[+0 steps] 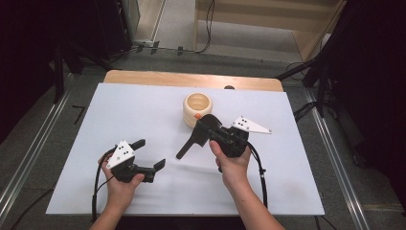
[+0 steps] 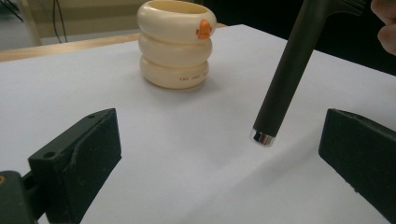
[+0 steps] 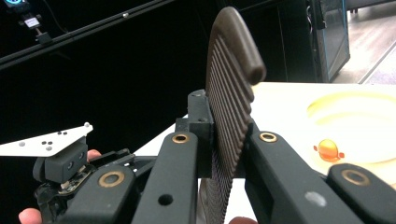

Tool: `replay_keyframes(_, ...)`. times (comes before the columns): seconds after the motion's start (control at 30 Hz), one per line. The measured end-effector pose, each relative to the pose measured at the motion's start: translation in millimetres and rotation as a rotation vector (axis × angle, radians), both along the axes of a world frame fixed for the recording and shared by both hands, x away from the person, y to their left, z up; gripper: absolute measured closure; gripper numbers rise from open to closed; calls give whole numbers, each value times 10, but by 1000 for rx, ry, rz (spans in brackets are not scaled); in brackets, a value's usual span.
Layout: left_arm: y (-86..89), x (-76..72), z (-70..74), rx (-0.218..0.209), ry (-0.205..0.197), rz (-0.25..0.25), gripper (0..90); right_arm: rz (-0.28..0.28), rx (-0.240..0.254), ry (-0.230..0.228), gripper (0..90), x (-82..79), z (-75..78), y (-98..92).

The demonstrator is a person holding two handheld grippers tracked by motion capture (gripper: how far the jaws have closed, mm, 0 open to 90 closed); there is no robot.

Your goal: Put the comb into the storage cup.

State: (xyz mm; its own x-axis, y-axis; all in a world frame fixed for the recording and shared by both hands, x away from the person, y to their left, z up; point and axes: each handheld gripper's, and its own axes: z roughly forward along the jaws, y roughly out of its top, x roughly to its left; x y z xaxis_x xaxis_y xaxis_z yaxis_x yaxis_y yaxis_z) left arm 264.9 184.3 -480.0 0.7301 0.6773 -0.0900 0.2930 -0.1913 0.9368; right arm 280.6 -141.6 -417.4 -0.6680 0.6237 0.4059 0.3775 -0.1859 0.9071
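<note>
Two claws are held over the white table (image 1: 143, 110), one in each hand. Nearest, at about seven o'clock in the high view, the left claw (image 1: 149, 154) is carried in the left hand (image 1: 119, 184), its jaws spread wide and pointed toward three o'clock, with nothing between them. In the left gripper view the two black jaws are seen far apart at the lower corners, with bare table between them.

A little farther in, at about five o'clock from the table's middle, the right claw (image 1: 203, 127) is held in the right hand (image 1: 232, 163) and is clenched on a dark brush (image 1: 191, 141). The brush is gripped at its ribbed head, seen upright between the jaws in the right gripper view (image 3: 231, 107), while its round handle slants down toward seven o'clock in the high view. In the left gripper view the handle's shiny metal end (image 2: 262, 137) is seen just above the table, between the spread jaws and beyond them; whether it touches the surface cannot be told.

Farthest, toward twelve o'clock, a cream cup (image 1: 197, 109) made of three stacked rings is set upright on the table, an orange mark (image 2: 204, 29) on its top ring. The right claw is just beside it.
</note>
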Motion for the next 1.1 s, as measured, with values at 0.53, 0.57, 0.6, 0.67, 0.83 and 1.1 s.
replay_keyframes(0.53,355,-59,-47,14,-7,49,0,-9,-13,-34,829,19,76,-64)
replay_keyframes(0.57,374,-58,-49,13,-8,50,0,-12,-14,-43,829,25,82,-73)
replay_keyframes(0.6,400,-61,-52,10,-5,59,0,-10,-14,-41,829,24,88,-77)
replay_keyframes(0.67,439,-61,-55,16,-8,65,0,-17,-19,-50,829,34,99,-90)
replay_keyframes(0.83,522,-68,-55,11,-8,88,0,-23,-18,-50,829,50,121,-124)
replay_keyframes(1.1,640,-97,-46,6,-5,105,0,-36,-23,-67,829,81,161,-176)
